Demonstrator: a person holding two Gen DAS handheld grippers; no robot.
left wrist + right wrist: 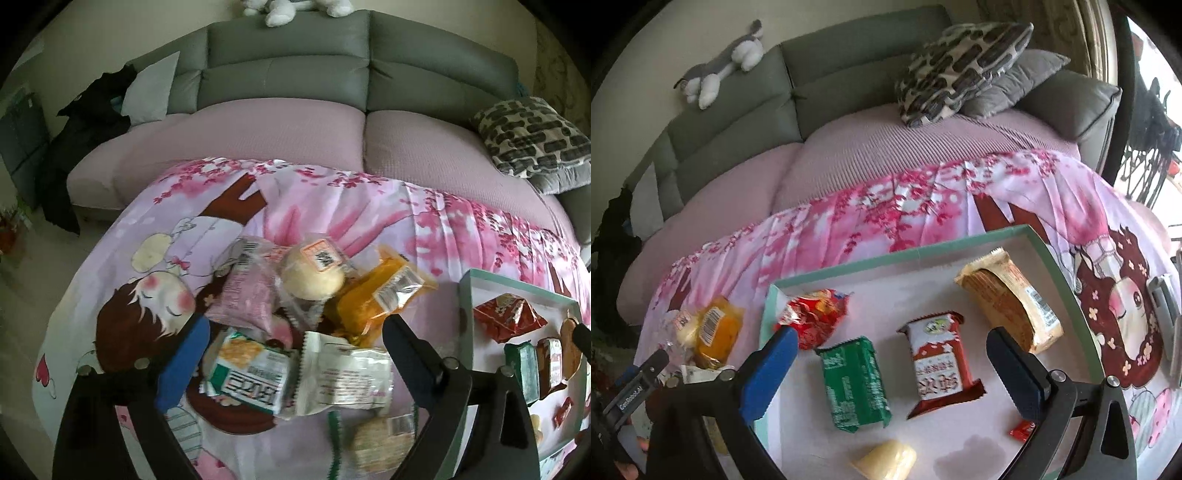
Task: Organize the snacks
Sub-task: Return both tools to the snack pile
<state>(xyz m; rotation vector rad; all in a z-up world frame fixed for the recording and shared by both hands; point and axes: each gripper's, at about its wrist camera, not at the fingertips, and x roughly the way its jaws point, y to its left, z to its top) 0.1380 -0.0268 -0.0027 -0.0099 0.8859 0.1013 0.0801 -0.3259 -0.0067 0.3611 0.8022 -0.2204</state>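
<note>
My left gripper (pixel 295 325) hangs open over a pile of snacks on the cartoon-print cloth (pixel 147 236). Between its fingers lie a green-and-white cracker packet (pixel 251 376) and a white packet (pixel 343 373), neither pressed by the pads. Beyond them sit a pink packet (pixel 245 299), a wrapped round bun (pixel 314 273) and an orange packet (pixel 376 295). My right gripper (pixel 891 334) stands open above the teal-rimmed tray (pixel 916 254). Under it lie a green packet (pixel 855 384) and a red-and-white packet (pixel 940 369), with a red packet (pixel 816 317) and a tan wafer packet (pixel 1008 302) beside them.
A grey sofa (pixel 288 74) with a pink seat cover runs behind the cloth. On it are a patterned cushion (pixel 960 62), a plush toy (pixel 716 70) and dark clothing (pixel 92 122). The tray also holds a small red candy (pixel 1021 430) and a pale bun (pixel 886 461).
</note>
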